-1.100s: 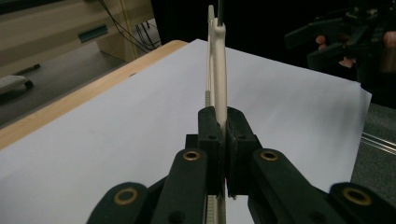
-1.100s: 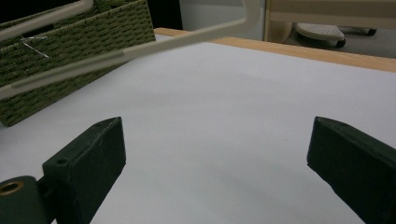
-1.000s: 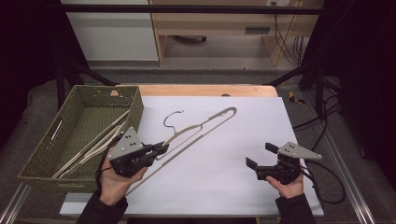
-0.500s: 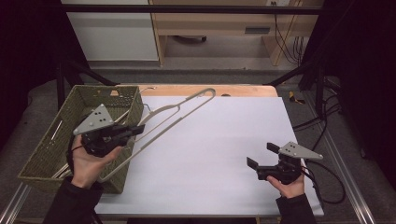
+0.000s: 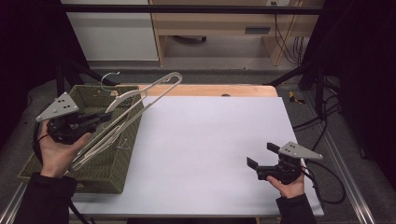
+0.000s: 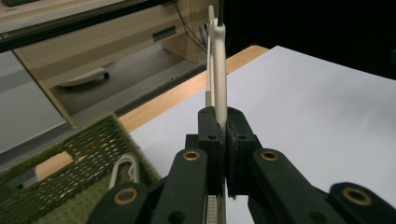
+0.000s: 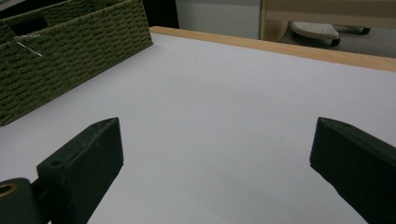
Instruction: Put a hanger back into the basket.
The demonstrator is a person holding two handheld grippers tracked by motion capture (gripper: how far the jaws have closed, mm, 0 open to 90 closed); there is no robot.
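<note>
Left gripper [image 5: 100,119] fingers are clamped flat on the white hanger [image 5: 140,95], gripping one arm near the shoulder; the left gripper view confirms it, pads [image 6: 209,133] squeezed tight on the plastic with no gap. The hanger hangs in the air above the green woven basket [image 5: 109,175] at 9 o'clock on the tabletop [image 5: 210,140], tilted: metal hook [image 5: 108,78] up toward 12, the long arms slanting down toward 7, over more hangers [image 5: 122,144] lying in the basket.

Right gripper [image 5: 261,167] sits at about 4 o'clock, low over the tabletop, fingers wide apart, nothing between them. Leave it parked; it's well clear of the basket.

Step in hand, my read: drop this hanger into the basket with the others.

How to do it cleanly:
- Level the hanger before lowering. The low end looks like it's down at the basket already; a tilted drop will likely snag the near wall or wedge it.
- Line its long axis with the basket's long side, 12 to 6, same lay as the hangers already inside.
- Watch the hook: it pokes past the far rim at 12. Pull back toward 6 a bit so it clears the rim, not the weave.
- Lower until it's resting on the stack, then release. Don't drop from height; it could bounce out or tangle hooks.
- Open fully and lift straight up so the fingers don't drag it.
</note>
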